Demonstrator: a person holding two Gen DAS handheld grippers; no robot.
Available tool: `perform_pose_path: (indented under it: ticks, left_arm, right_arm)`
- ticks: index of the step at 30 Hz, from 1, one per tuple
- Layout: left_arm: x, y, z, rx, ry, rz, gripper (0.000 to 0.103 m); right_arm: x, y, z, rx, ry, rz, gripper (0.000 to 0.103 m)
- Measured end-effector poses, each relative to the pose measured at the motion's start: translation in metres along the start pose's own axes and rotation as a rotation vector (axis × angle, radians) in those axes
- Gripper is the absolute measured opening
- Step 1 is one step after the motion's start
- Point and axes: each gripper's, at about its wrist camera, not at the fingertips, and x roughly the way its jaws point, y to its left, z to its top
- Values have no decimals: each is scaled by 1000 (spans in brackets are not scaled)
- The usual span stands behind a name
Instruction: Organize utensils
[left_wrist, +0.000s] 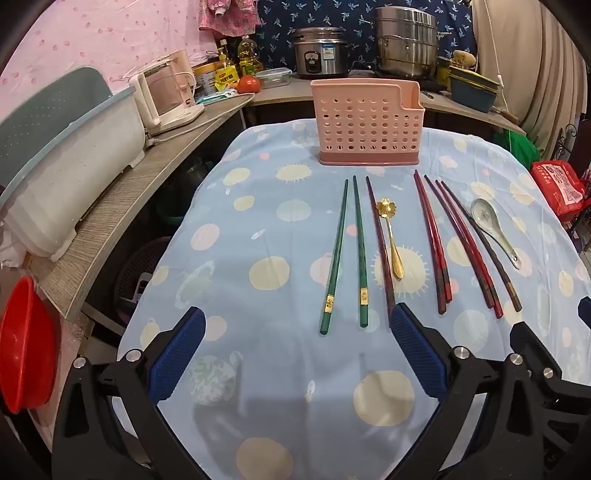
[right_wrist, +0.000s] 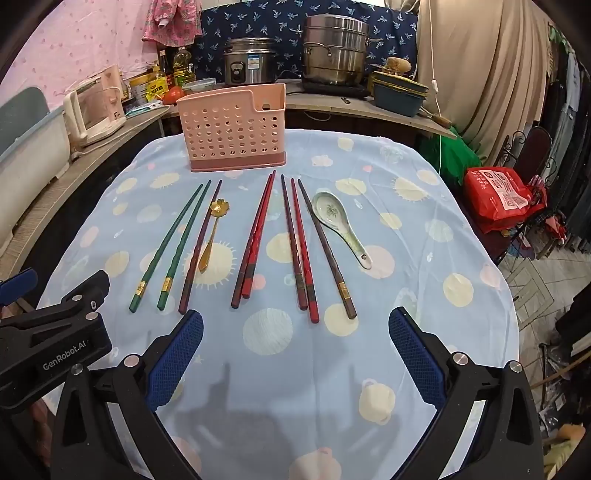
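Left wrist view: your left gripper (left_wrist: 297, 321) hangs over the near edge of the blue patterned tablecloth (left_wrist: 258, 229), its blue pads (left_wrist: 177, 354) spread wide with nothing between them. At 12 o'clock of the cloth stands the pink perforated holder (left_wrist: 367, 123), upright, with no utensil showing above its rim. Between holder and gripper the utensils lie roughly parallel, handles toward you. At 11 o'clock of the gripper lie two green chopsticks (left_wrist: 349, 254), slightly apart. Just right of them lies a single dark chopstick (left_wrist: 380, 251), its near end touching or passing behind your right-hand pad; which one cannot be told. The gold flower spoon (left_wrist: 392, 240) lies just beside that stick. At 1 o'clock lies a red pair (left_wrist: 432, 240), and beyond it three more dark and red sticks (left_wrist: 469, 243), fanned.

Right wrist view: your right gripper (right_wrist: 295, 325) is likewise spread wide and empty, low over the cloth. The white ceramic spoon (right_wrist: 340, 225) lies at 1 o'clock, bowl toward the holder (right_wrist: 232, 129), beside the outermost dark chopstick (right_wrist: 328, 254). Your left gripper's body shows at 9 o'clock. A rice cooker (right_wrist: 249, 61) and steel steamer pot (right_wrist: 334, 50) stand on the counter behind.
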Motion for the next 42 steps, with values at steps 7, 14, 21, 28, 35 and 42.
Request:
perform_pose_path:
  ticks: [7, 14, 21, 28, 35, 42]
  left_arm:
    - [0, -1, 1, -7, -11, -1, 96]
    - [-4, 2, 1, -7, -15, -6, 96]
    - [-5, 3, -1, -9, -18, -7, 96]
    - [-6, 5, -1, -11, -18, -5, 96]
    - [-6, 5, -1, -11, -18, -6, 96]
    - [-7, 6, -1, -14, -17, -7, 96]
  right_arm:
    - [-2, 1, 0, -8, 8, -13, 97]
    - [-1, -1, 6, -1, -3, 0, 97]
    - [-6, 2, -1, 2, -11, 6, 97]
    - [-7, 1, 0, 0, -12, 6, 97]
    - [-8, -1, 0, 5, -12, 4, 97]
    - [-8, -3, 1, 10, -12, 4, 97]
